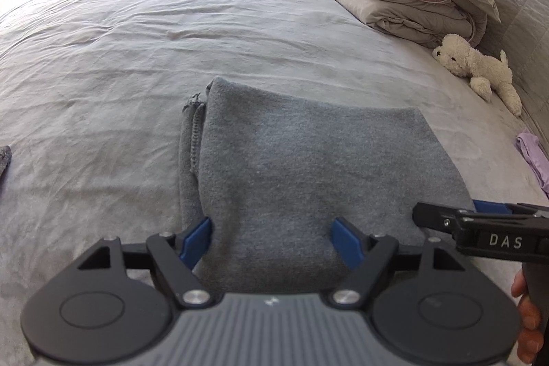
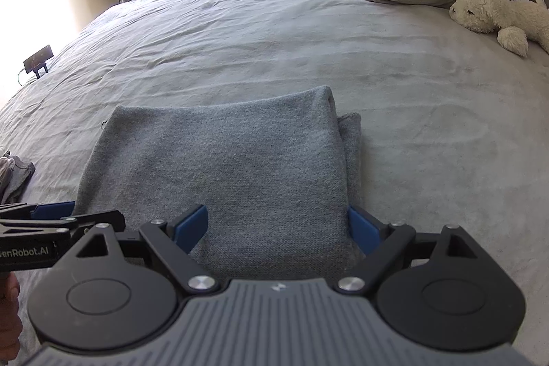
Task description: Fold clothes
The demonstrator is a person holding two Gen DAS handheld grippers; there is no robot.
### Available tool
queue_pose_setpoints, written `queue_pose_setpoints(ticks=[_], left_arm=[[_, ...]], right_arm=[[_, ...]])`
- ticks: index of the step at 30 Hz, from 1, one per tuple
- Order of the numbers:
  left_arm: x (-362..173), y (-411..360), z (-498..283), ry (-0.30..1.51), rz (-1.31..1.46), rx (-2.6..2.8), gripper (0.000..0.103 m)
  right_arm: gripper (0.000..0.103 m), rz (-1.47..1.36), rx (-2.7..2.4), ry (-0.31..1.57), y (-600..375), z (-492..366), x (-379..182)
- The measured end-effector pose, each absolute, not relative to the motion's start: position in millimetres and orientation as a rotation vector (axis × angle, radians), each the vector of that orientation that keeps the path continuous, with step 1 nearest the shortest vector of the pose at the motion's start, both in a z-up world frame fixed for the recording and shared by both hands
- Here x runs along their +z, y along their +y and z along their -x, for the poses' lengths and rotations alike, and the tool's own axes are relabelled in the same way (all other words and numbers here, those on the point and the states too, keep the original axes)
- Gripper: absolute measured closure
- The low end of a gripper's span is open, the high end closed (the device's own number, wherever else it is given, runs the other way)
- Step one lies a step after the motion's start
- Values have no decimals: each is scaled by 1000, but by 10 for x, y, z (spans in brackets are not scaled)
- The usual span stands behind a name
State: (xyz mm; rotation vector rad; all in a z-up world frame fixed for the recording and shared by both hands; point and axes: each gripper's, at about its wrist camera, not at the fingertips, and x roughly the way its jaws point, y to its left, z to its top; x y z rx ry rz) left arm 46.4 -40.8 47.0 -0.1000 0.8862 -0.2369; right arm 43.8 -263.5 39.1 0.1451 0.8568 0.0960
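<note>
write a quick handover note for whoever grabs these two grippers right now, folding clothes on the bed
Left gripper: jaws wide, at the near left corner of the grey garment, not clamped on it.
Right gripper: jaws wide, at the near right corner of the same garment, not clamped either.
Garment: lies folded into a rough rectangle in the middle of the bed, with a loose strip sticking out along its left edge.
Other clothes: a purple piece by the right edge of the bed, grey pieces at the left.
Done: this garment looks nearly folded.
Left: probably tuck in the strip, then fold the others.
</note>
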Motion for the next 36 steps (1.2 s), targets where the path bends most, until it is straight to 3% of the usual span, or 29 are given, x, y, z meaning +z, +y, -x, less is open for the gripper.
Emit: queue_pose_setpoints(ticks=[36], left_arm=[[452,-148,-587,947,211,-153,23]], right_arm=[[13,-150,40,871,-2744,-467,387]])
